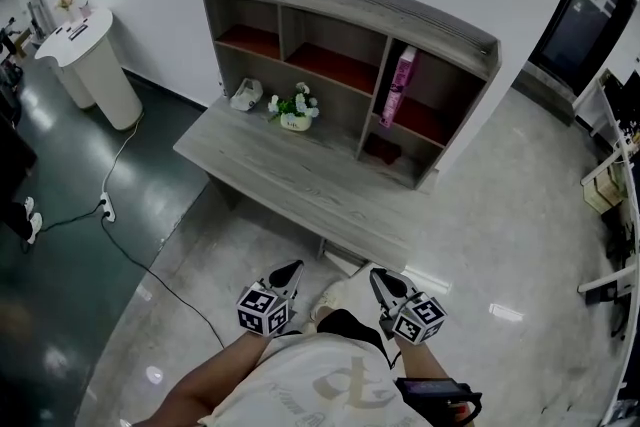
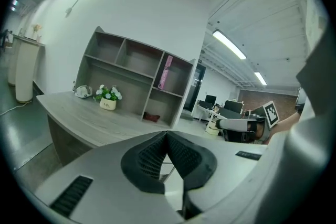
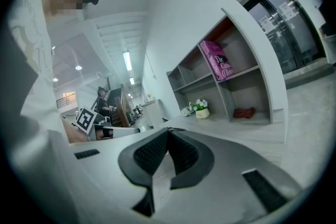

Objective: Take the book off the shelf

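Leaning tilted in the upper right compartment of the grey wooden shelf (image 1: 350, 7), the tall pink book (image 1: 402, 85) is risking toppling if nudged carelessly. The left gripper (image 1: 291, 268) and right gripper (image 1: 379, 276) are hanging well away, jaws together and empty.

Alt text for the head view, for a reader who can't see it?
A pink book stands in the upper right compartment of a grey shelf on a desk. The left tongs and right tongs are shut and empty, held low by the person's body, short of the desk.
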### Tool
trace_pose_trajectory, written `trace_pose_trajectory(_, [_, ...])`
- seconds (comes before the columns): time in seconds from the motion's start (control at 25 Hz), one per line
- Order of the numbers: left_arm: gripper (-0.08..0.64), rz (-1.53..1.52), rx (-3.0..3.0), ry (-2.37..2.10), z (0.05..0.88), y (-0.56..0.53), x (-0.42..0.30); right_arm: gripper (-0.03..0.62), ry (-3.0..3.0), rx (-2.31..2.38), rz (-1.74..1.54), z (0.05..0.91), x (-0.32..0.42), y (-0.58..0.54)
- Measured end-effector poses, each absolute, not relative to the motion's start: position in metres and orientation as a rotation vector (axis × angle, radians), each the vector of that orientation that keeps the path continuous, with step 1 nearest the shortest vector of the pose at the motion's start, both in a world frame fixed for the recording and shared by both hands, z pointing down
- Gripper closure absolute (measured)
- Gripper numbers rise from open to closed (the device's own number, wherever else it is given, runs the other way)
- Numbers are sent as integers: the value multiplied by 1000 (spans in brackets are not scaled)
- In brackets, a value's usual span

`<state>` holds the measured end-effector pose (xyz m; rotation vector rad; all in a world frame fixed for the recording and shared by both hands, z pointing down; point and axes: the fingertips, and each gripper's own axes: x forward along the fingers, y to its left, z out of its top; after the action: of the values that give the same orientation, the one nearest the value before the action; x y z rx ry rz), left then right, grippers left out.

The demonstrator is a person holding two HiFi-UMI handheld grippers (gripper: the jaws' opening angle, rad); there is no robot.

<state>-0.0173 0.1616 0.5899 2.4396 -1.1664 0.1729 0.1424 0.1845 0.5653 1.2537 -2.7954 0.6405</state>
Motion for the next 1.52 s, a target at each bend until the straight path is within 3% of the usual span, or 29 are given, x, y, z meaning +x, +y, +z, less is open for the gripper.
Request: trace_pose_trajectory(1.52, [559, 244, 2408, -1148, 590, -44, 18, 588, -2765, 1281, 711, 578, 177, -45])
